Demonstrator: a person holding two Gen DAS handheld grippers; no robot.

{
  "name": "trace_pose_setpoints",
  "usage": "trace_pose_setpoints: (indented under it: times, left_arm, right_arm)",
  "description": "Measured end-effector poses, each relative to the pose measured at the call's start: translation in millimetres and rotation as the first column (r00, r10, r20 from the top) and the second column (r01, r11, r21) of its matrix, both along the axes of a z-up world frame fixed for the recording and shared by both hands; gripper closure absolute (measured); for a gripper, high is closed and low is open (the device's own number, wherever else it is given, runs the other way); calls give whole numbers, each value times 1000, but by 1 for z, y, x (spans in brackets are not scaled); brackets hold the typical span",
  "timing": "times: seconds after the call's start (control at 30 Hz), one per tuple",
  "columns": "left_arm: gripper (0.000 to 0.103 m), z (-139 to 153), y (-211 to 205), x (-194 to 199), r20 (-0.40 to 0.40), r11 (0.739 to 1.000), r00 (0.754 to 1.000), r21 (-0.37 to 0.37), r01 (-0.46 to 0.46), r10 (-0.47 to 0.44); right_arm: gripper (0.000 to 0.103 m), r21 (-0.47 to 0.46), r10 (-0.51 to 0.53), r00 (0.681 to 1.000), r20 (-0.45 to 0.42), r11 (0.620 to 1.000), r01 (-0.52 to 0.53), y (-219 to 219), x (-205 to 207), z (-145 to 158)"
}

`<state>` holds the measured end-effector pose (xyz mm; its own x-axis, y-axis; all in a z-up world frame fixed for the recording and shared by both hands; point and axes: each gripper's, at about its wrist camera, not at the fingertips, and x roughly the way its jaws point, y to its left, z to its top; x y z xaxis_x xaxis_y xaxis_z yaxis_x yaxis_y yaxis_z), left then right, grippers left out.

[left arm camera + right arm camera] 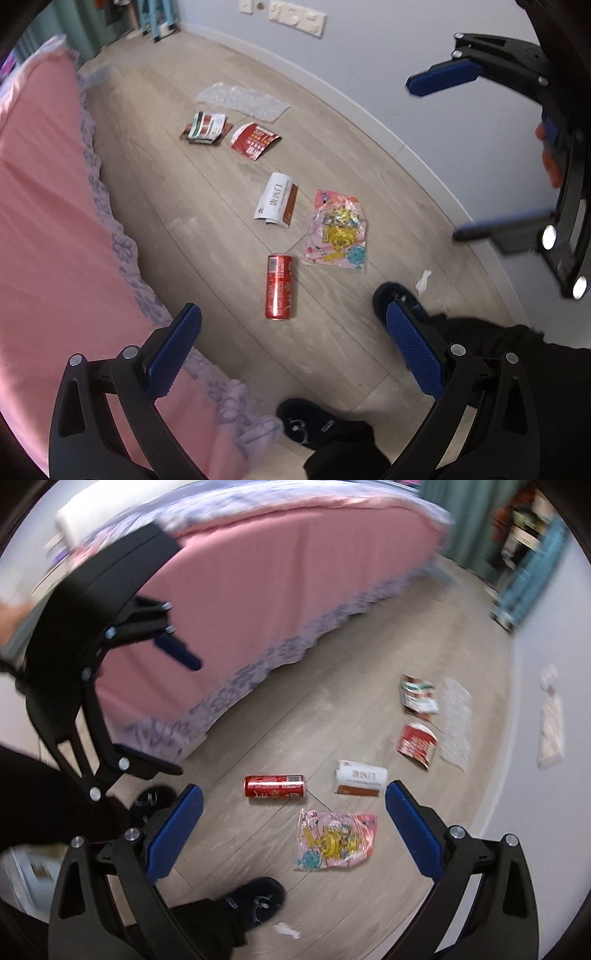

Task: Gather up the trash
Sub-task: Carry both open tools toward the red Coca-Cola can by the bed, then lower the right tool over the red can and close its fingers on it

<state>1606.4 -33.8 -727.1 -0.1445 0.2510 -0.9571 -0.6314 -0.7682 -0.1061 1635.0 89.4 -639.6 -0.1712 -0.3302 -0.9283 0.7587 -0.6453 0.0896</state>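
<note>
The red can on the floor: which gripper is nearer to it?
Probably the left gripper, though not by much. It hangs open above the red can; the right gripper, also open, hovers over the pink wrapper beside it.

Left wrist view: on the floor (207, 206), can (279, 287) at centre; cartoon packet (338, 230) at 2 o'clock, folded carton (276, 198) at 12, two wrappers (207, 127) (255, 140) and bubble wrap (242, 100) beyond; bed (48, 221) at 9 o'clock.

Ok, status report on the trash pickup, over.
Left gripper and right gripper open, empty. Red can, wrappers on floor, untouched. Slippered foot near can.
</note>
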Motion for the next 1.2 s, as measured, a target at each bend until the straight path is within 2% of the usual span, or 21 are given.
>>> trace_pose_setpoints:
  times: [0.07,0.2,0.43,0.6,0.7,0.83,0.9,0.97,1.13,1.2]
  left_arm:
    - [6,-13,5,-3,2,999,999,-13,-37,37]
    - [6,-38,13,-3,9,996,996,-25,-85,86]
    - [6,-94,12,0,24,987,987,-21,-161,162]
    - [6,-162,11,4,15,988,988,-18,-153,153]
    - [6,-200,9,7,4,989,990,-35,-142,142]
    - [6,-248,6,9,-25,991,992,-53,-122,121]
    - [6,-270,6,10,-41,993,994,-57,-99,97]
    - [6,-289,5,8,-45,995,996,-54,-85,83]
    - [6,-332,1,4,-18,997,997,-26,-71,71]
    - [6,-348,0,6,-14,998,998,-23,-66,66]
  right_arm:
    - [7,-13,105,994,5,994,-105,-1,-3,-16]
    - [7,-32,282,959,-4,959,-282,0,-9,-45]
    - [7,-66,468,884,-8,882,-467,-9,-23,-102]
    - [7,-57,612,791,-11,789,-612,-32,-16,-162]
    - [7,-52,702,712,-3,711,-701,-43,-11,-206]
    - [7,2,802,597,-35,597,-802,-52,-3,-257]
    - [7,25,827,561,-38,562,-827,-56,-2,-279]
    - [7,65,839,541,-53,544,-837,-61,-3,-296]
    - [7,114,886,461,-45,463,-879,-70,-1,-340]
    - [7,120,893,449,-30,449,-885,-73,-2,-354]
